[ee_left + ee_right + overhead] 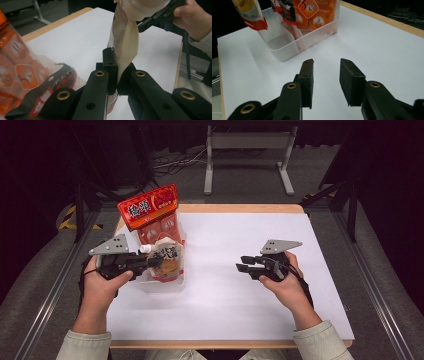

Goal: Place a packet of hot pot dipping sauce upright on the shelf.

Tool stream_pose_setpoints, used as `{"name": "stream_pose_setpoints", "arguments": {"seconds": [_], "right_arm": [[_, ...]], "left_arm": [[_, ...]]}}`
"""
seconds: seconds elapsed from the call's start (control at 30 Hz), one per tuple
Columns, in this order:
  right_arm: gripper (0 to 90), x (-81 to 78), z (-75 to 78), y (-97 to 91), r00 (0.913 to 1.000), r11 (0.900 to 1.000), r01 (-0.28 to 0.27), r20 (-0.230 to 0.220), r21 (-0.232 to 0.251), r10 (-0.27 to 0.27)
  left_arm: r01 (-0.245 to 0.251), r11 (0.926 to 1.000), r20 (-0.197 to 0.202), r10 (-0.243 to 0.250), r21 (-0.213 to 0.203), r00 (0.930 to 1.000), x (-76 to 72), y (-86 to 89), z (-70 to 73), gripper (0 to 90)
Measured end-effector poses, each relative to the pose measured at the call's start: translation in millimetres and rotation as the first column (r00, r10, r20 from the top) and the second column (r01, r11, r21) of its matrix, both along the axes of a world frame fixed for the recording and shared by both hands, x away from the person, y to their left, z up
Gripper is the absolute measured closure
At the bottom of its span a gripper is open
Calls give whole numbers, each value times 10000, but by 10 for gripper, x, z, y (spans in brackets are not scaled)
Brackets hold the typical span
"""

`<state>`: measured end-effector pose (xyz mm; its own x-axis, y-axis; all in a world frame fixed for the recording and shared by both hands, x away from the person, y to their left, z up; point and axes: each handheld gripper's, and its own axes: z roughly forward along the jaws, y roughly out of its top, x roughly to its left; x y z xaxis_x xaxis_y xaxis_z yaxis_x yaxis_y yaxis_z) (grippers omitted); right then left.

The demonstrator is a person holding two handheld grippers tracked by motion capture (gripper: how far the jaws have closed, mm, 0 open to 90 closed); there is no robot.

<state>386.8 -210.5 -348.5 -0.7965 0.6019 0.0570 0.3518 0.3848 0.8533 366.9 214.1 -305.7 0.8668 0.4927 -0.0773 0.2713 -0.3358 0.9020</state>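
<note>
Pouch point(167, 262) pinched by left gripper point(155, 261) | clear bin point(165, 285), red pack point(150, 207) alongside | right gripper point(242, 263) spread, empty

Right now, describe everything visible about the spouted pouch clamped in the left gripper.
The soft beige and orange spouted pouch looks like flexible plastic film, printed with dark characters, with a white screw cap at its upper left corner. The left gripper is shut on it; in the left gripper view its flat cream edge stands pinched between the black jaws. It hangs partly over the clear plastic bin, in front of a taller red-topped orange packet.
</note>
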Motion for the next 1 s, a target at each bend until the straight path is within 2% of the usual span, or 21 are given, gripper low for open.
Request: {"name": "stream_pose_setpoints", "arguments": {"seconds": [0.23,0.43,0.8,1.0], "right_arm": [[628,27,-6,-60,9997,9997,237,14,72,-237],[625,46,-20,-78,9996,9996,284,-38,96,-284],[623,43,-11,-83,9998,9994,212,-52,279,-210],[617,42,-7,-73,9999,9992,143,-39,386,-142]], "left_arm": [[-668,9977,189,670,-119,9976,40,114,-39,876],[-887,9960,252,885,56,9958,82,136,-99,878],[-687,9976,179,687,4,9975,173,170,-236,878],[-512,9986,-178,510,-148,9985,199,188,-324,879]]}}
